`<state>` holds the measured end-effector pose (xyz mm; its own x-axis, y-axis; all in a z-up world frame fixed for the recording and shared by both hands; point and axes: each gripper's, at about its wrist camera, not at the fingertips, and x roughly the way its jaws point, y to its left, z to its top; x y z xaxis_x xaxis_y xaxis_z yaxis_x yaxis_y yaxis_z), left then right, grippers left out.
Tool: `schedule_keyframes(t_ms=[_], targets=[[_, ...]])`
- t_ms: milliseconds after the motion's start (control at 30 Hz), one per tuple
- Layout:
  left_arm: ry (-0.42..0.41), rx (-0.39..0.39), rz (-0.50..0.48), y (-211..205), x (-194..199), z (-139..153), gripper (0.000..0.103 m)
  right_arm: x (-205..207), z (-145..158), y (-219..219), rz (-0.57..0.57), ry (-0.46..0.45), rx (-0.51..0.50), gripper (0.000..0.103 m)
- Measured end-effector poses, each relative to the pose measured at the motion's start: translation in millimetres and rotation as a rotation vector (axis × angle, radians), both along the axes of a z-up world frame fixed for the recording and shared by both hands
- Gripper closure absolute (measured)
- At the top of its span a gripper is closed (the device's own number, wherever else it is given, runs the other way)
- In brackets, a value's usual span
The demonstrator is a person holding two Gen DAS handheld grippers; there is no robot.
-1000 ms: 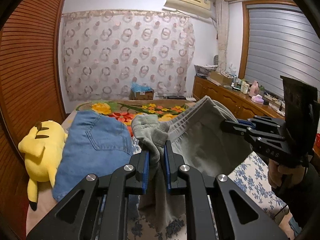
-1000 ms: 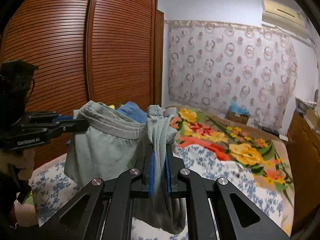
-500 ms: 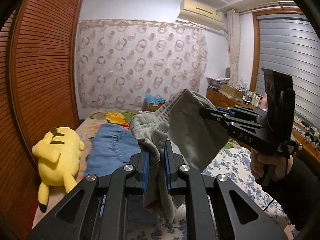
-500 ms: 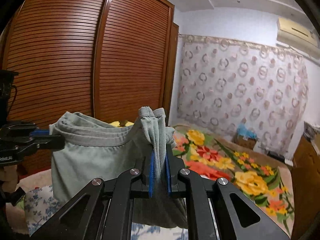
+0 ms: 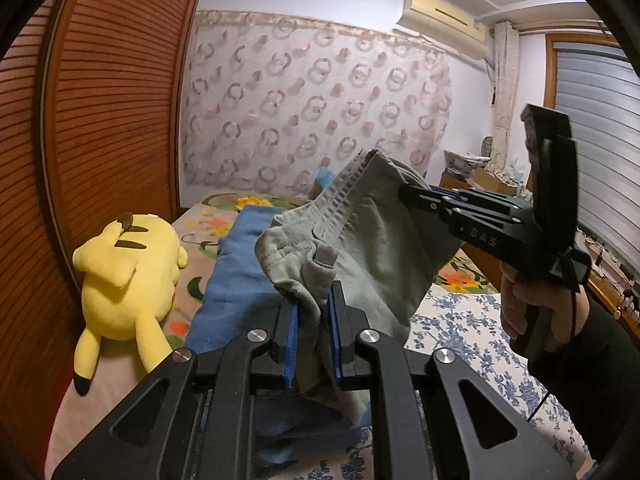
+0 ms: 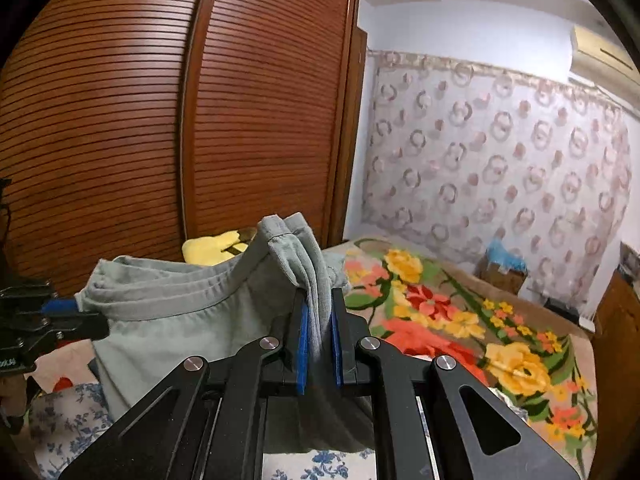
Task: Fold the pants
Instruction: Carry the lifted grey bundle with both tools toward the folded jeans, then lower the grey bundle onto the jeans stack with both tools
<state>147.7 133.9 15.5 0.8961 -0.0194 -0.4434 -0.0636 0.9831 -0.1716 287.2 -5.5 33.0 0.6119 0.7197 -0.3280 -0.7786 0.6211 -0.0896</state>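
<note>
The grey-green pants [image 5: 372,248] hang in the air above the bed, held by the waistband at both ends. My left gripper [image 5: 312,332] is shut on one end of the waistband. My right gripper [image 6: 319,340] is shut on the other end, and it also shows in the left wrist view [image 5: 412,196] at the right. The waistband [image 6: 168,296] stretches between the two grippers; the left gripper shows at the left edge of the right wrist view [image 6: 76,316]. The legs of the pants hang below, hidden by the gripper bodies.
Folded blue jeans [image 5: 240,276] lie on the bed beside a yellow plush toy [image 5: 128,276]. The bed has a blue-flowered sheet [image 5: 472,328] and a bright floral blanket [image 6: 448,320]. A wooden wardrobe [image 6: 160,120] stands at the left, a low cabinet [image 5: 608,296] at the right.
Both grippers have risen and tilted upward with the pants. The pants hang higher above the bed, and the waistband now looks pulled straighter between the grippers.
</note>
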Motion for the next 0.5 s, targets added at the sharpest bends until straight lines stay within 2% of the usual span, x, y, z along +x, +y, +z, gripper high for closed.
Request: schedule_keyframes(t_ms=[333, 500], targets=[[0.033, -0.049, 0.049, 17.9, -3.7, -12.3, 0.088, 33.9, 5.2, 38.7, 0.088, 0.043, -0.011, 0.093], [0.051, -0.049, 0.082, 22.5, -10.1, -16.1, 0.088, 50.7, 3.7, 54.5, 0.14, 0.046, -0.016, 0.093]])
